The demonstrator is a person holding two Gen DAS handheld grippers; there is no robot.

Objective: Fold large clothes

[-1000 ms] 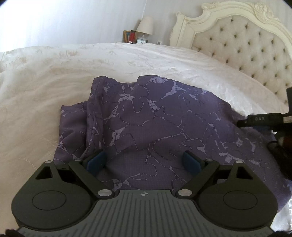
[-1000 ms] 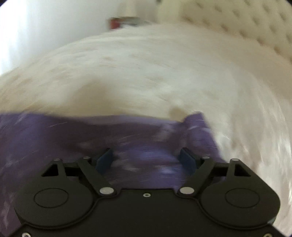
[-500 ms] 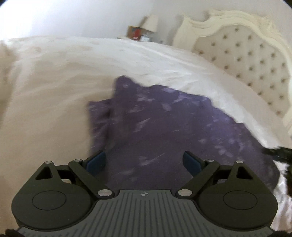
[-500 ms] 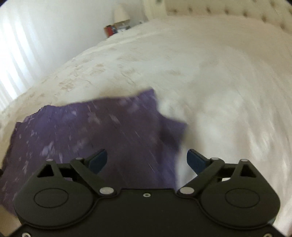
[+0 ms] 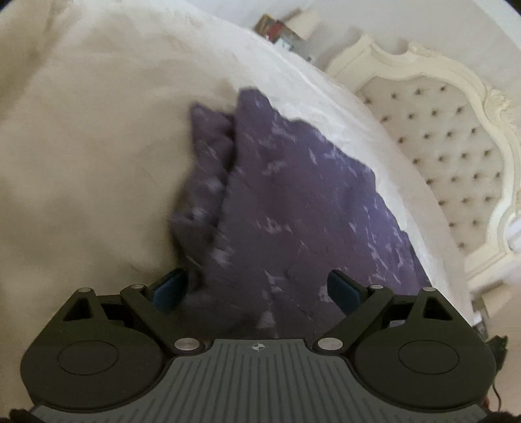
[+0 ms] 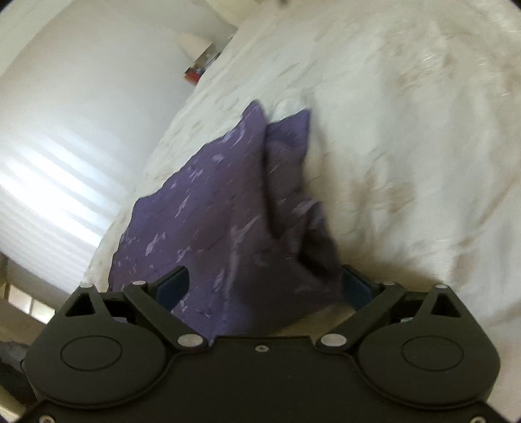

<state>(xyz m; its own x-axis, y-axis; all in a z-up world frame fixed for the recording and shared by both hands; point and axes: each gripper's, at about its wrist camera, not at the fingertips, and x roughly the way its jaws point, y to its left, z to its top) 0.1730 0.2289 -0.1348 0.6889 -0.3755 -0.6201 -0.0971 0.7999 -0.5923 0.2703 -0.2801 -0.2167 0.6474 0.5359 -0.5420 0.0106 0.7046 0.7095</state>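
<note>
A purple garment with pale marbled streaks [image 5: 293, 208] lies spread on the white bedspread [image 5: 81, 162], its left edge bunched in folds. My left gripper [image 5: 257, 289] hovers over its near edge, jaws wide and still opening, cloth lying below them but not pinched. In the right wrist view the same garment [image 6: 208, 221] runs away from me, a folded flap along its right side. My right gripper [image 6: 265, 286] stands over its near corner, jaws opening wide, the pads apart from the cloth.
A cream tufted headboard [image 5: 439, 146] rises at the right of the left wrist view. A bedside lamp and small objects [image 5: 293, 26] stand beyond the bed. A bright curtained window [image 6: 49, 182] fills the left of the right wrist view.
Both views have rolled and swung, so the bed now looks tilted. Each gripper has drawn back toward an outer edge of the garment. The right jaws have spread wider.
</note>
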